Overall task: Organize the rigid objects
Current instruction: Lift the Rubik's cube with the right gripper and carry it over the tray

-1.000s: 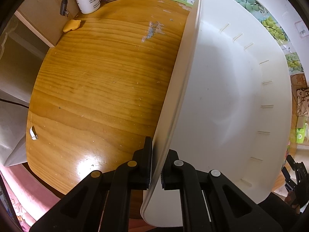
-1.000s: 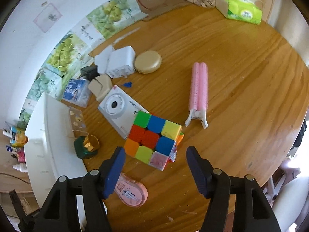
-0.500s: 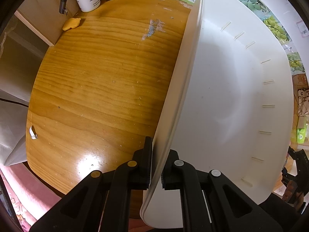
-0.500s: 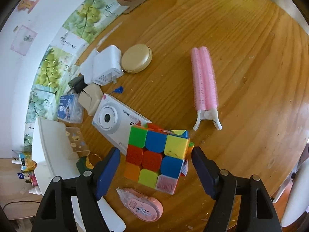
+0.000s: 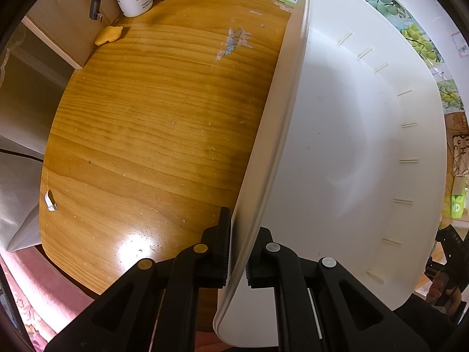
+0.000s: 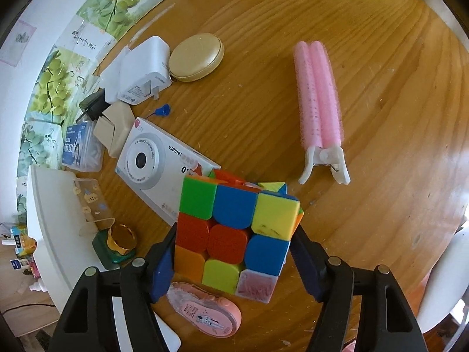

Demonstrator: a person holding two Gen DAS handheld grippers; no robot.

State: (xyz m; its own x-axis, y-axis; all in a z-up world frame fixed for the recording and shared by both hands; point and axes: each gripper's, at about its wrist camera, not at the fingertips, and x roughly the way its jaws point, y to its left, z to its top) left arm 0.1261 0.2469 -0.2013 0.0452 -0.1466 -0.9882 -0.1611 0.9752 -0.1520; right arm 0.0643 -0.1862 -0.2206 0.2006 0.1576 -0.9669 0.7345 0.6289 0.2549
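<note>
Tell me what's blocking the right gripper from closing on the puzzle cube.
Nothing visible. The right gripper already straddles the puzzle cube, a blue finger on each side, its jaws just narrowing. The pink correction tape lies just in front of the cube, outside the fingers' closing path.

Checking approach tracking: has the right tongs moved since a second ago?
Yes. The right tongs dropped toward the table; the puzzle cube now sits between its jaws, which have just been closing.

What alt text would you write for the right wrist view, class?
The right gripper straddles a multicoloured puzzle cube on a wooden table, its jaws having just been closing. A white camera box and a pink hair-roller clip lie beyond.
</note>
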